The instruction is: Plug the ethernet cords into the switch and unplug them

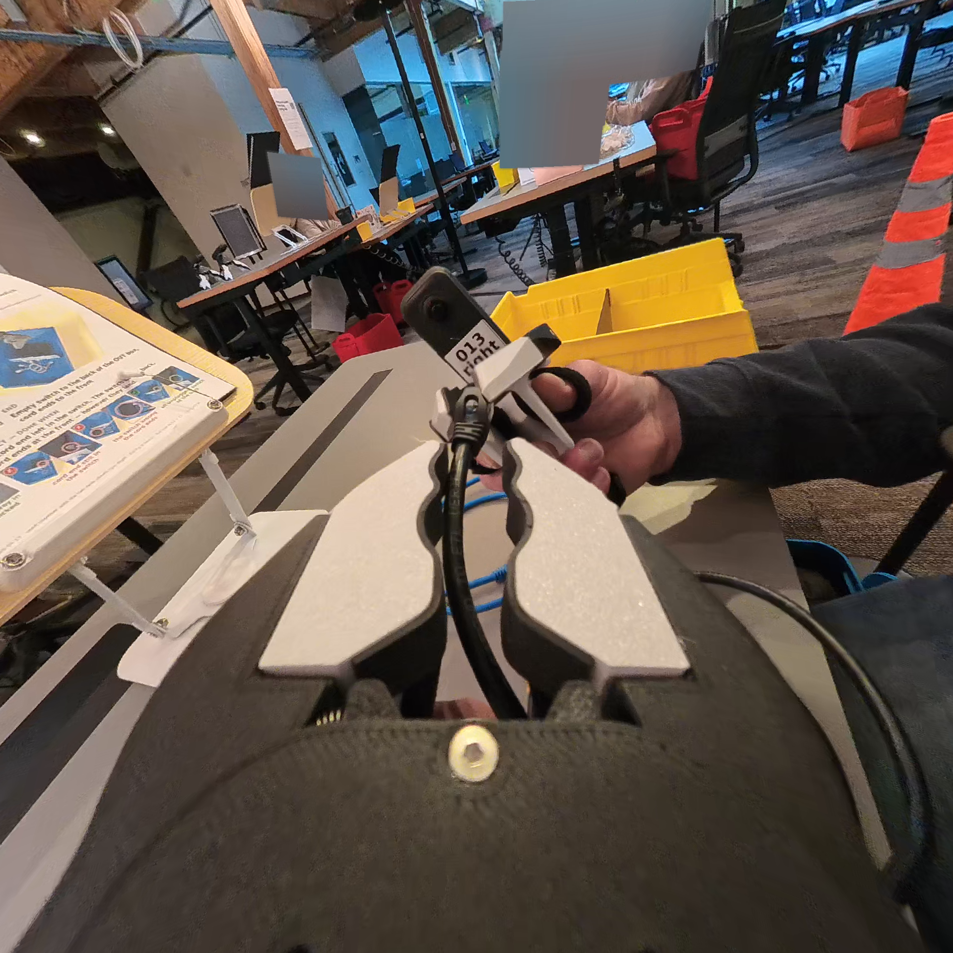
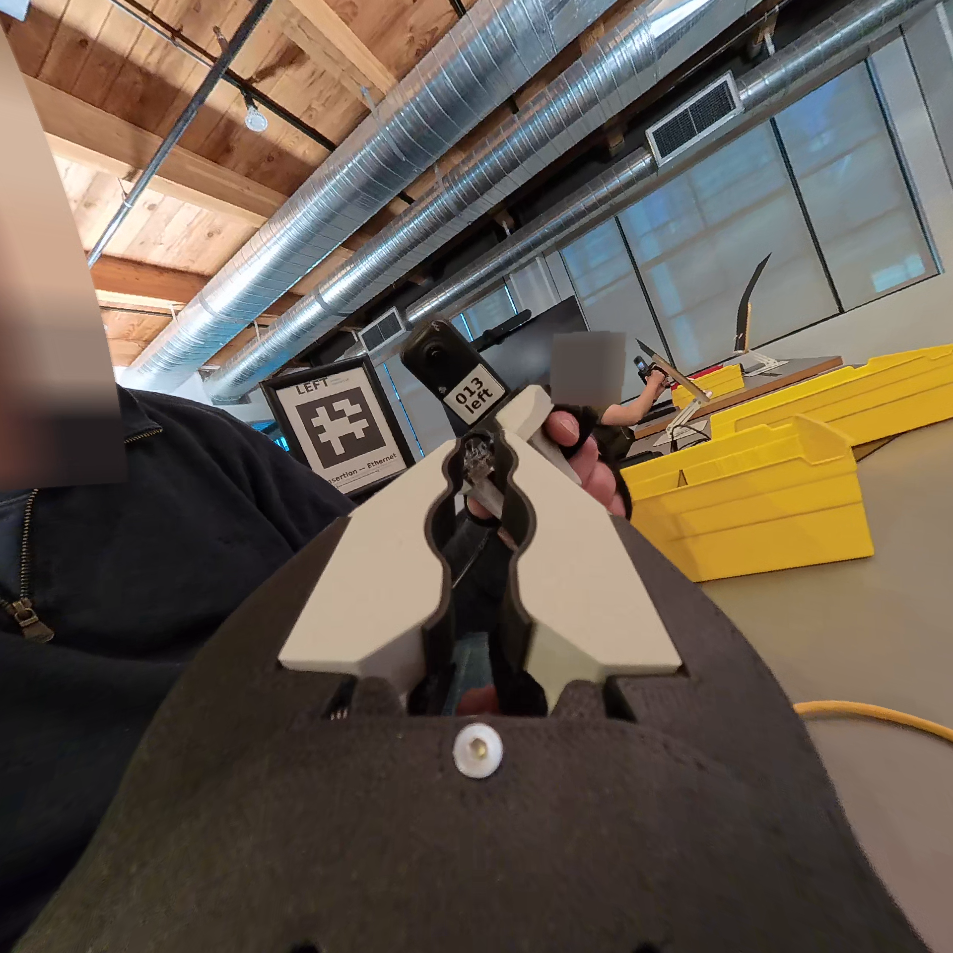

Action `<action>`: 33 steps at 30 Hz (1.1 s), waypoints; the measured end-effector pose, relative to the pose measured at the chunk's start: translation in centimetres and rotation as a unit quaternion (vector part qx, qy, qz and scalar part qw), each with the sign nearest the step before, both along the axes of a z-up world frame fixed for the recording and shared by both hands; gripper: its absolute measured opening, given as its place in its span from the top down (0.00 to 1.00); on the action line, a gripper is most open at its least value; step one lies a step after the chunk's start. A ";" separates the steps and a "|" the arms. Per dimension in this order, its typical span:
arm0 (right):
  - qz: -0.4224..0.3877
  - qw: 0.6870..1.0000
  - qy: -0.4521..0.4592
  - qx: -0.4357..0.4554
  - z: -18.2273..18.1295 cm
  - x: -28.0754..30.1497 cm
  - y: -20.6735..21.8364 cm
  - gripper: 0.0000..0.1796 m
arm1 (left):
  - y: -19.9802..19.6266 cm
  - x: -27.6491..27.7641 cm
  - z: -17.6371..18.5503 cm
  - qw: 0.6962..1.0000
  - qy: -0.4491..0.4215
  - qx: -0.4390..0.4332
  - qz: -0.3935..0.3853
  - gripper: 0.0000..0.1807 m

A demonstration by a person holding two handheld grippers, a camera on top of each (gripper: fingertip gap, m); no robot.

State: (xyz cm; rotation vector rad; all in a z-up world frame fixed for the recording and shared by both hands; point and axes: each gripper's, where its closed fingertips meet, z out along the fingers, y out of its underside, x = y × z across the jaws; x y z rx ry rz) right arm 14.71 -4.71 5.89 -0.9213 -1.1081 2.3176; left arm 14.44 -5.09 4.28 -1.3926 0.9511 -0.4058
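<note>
A black ethernet cord [image 1: 459, 541] runs up between my left gripper's white fingers [image 1: 376, 567], which stand apart around it without pinching it. My left gripper [image 1: 474, 454] is open. My right gripper [image 1: 466, 412] faces it just beyond its tips and is shut on the cord's plug end [image 1: 468, 428]. In the right wrist view, my right gripper [image 2: 478, 454] pinches the clear plug [image 2: 477, 459] at its tips. One finger [image 2: 541, 433] of the left gripper shows just behind it. No switch is in view.
A blue cord [image 1: 485, 577] lies on the grey table [image 1: 335, 412] under the grippers. An instruction board [image 1: 93, 412] stands at the left. Yellow bins [image 1: 644, 319] [image 2: 748, 505], an orange cone [image 1: 918, 216], a yellow cable [image 2: 876, 719] and a framed sign [image 2: 340, 428] are around.
</note>
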 end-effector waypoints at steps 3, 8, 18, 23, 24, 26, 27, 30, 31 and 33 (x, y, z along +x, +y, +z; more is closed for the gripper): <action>-0.001 1.000 0.000 -0.001 0.1 0.1 0.1 0.95 | 0.5 -0.3 0.0 1.000 -0.009 0.010 0.019 0.89; 0.000 1.000 0.002 -0.013 -0.3 0.1 0.4 0.95 | 0.6 0.0 0.3 0.999 -0.030 0.009 0.012 0.92; 0.000 1.000 -0.003 -0.006 -0.9 0.0 0.4 0.95 | 0.5 0.2 -0.1 0.999 -0.046 -0.026 0.002 0.94; -0.018 0.999 -0.026 0.025 -1.3 -0.1 0.9 0.86 | 0.8 -0.4 -0.4 0.997 -0.049 -0.054 0.015 0.94; -0.035 0.997 -0.039 0.050 -1.9 -0.1 1.2 0.86 | 0.8 -0.5 -0.4 0.996 -0.056 -0.063 0.012 0.94; -0.067 0.991 -0.055 0.105 -2.3 0.1 1.3 0.87 | 0.9 -1.0 -0.5 0.995 -0.056 -0.079 0.019 0.95; -0.080 0.985 -0.068 0.135 -2.6 0.1 1.2 0.87 | 1.0 -1.1 -0.6 0.995 -0.053 -0.084 0.019 0.95; -0.094 0.971 -0.087 0.201 -2.9 -0.2 0.9 0.84 | 0.9 -0.9 -1.1 0.993 -0.048 -0.108 0.011 0.95; -0.100 0.968 -0.080 0.218 -2.5 -0.3 0.7 0.84 | 0.9 -0.7 -1.4 0.992 -0.041 -0.117 0.007 0.95; -0.107 0.956 -0.095 0.255 -2.8 -0.8 0.5 0.85 | 0.8 -0.4 -1.7 0.991 -0.039 -0.128 0.000 0.95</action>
